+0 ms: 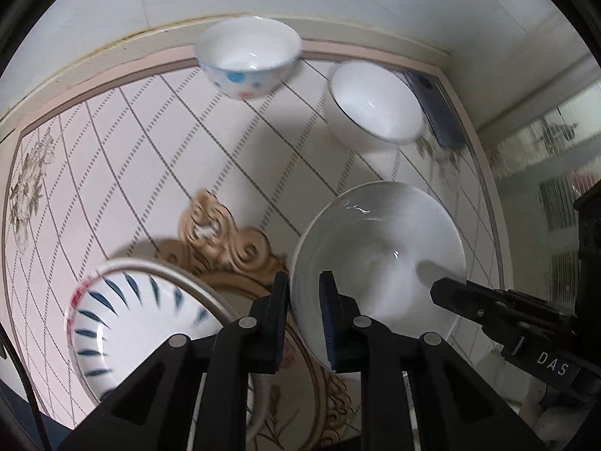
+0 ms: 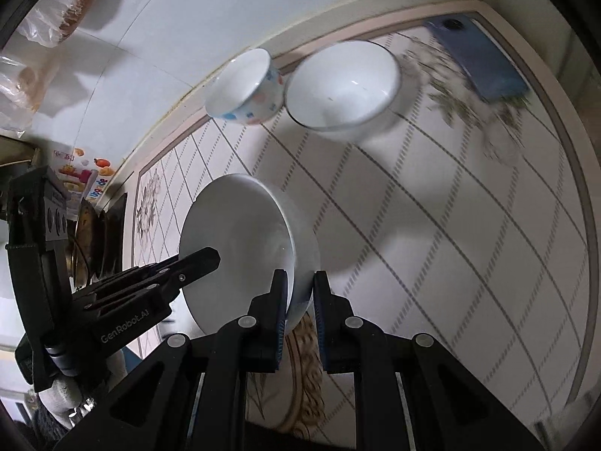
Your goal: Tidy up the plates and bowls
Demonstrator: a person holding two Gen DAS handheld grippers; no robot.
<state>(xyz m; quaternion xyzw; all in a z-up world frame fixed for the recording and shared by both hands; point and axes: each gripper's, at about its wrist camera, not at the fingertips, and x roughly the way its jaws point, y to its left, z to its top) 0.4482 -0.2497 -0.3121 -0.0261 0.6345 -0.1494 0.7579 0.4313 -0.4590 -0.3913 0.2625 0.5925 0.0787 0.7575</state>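
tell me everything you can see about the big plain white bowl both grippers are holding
The plain white bowl looks like glossy ceramic, wide and deep, undecorated and empty. It is tilted, apparently lifted off the table. The left hand-held gripper pinches one side of its rim, one finger inside and one outside; the right hand-held gripper clamps the opposite rim the same way. Nothing else visibly touches it.

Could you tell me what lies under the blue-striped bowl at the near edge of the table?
The blue-striped bowl sits on a plate with an ornate gold scrolled rim. Only the plate's right part and rim show; the left gripper's fingers and the bowl cover the rest.
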